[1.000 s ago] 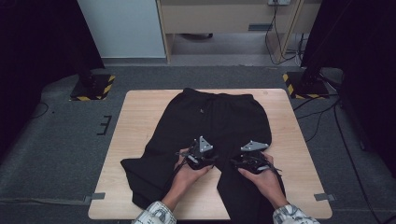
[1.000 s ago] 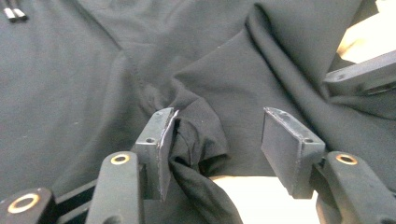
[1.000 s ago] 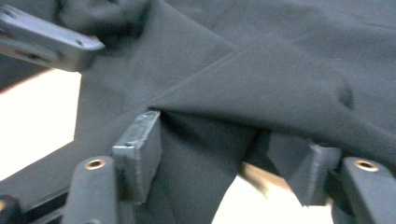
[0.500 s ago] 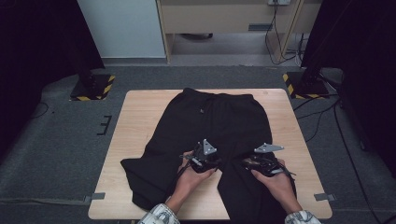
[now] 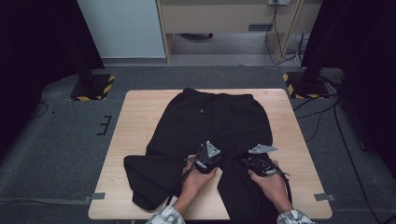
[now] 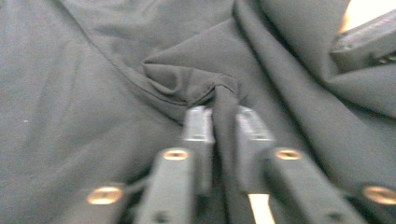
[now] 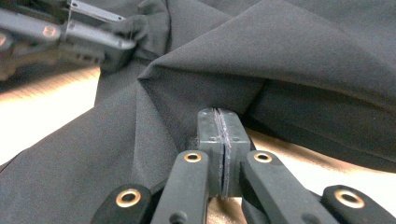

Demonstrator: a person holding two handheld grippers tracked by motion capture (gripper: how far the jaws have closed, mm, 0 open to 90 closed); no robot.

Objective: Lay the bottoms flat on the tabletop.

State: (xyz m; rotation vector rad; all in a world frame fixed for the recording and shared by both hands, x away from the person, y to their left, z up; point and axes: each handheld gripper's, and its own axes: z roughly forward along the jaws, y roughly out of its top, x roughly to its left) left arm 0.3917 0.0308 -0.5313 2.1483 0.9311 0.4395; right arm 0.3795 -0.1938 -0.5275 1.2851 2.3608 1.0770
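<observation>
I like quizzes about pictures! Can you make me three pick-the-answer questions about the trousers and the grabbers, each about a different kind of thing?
1. Where do the black trousers lie?
A. on the wooden table
B. on the grey floor
C. over a chair

2. How many grippers reach onto the trousers?
A. one
B. two
C. three

3. What is the left gripper doing with the cloth?
A. hanging open above it
B. pinching a fold of it
C. lying flat beside it

Answers:
1. A, the high view shows the trousers spread flat on the tabletop.
2. B, the left gripper and the right gripper both sit near where the two legs part.
3. B, the left gripper view shows a bunched ridge of cloth squeezed between its jaws, which have just been closing. The right gripper's jaws have just closed too, pressed together at the edge of a fold.
</observation>
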